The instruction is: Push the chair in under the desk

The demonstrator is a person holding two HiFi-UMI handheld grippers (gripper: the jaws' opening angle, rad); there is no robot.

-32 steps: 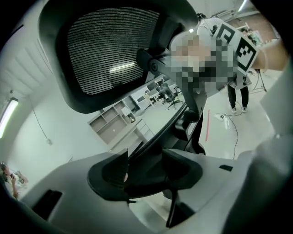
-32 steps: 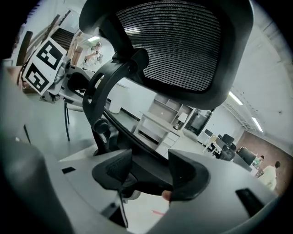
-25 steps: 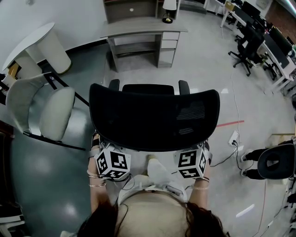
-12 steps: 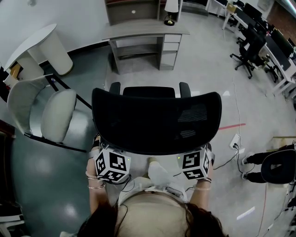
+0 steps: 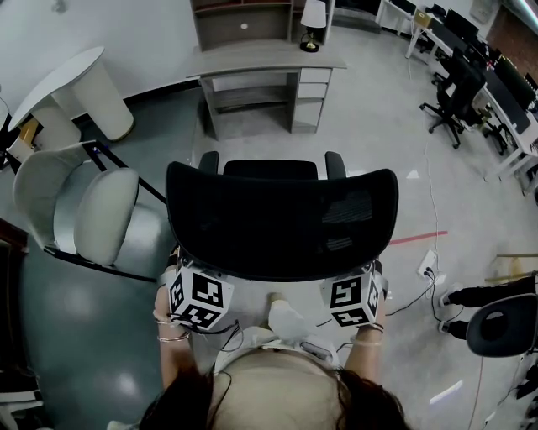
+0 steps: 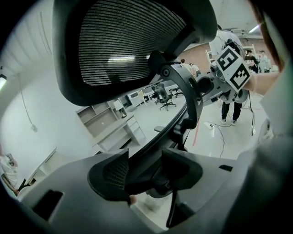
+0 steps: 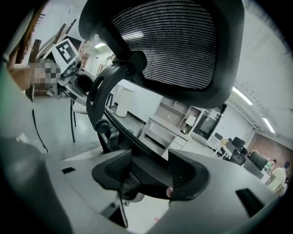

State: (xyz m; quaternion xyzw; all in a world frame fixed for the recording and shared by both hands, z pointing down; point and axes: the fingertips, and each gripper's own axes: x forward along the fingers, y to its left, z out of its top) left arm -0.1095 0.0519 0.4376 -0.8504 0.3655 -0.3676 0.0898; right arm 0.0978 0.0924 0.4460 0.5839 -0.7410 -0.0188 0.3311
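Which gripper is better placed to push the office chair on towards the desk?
Barely any difference: left gripper and right gripper each clamp the office chair's backrest frame, level. Right perhaps, since the desk stands slightly left of the chair's line.

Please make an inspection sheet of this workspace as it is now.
Surface: grey floor runs between chair and desk.
Job's things: the black mesh chair stands apart from the desk, facing it.
Clutter: lamp on the desk.
Grippers: left gripper and right gripper each clamp the chair back's lower rim.
Cables: cable and power strip on the floor, right of the chair.
Surroundings: white lounge chair left; office chairs far right.
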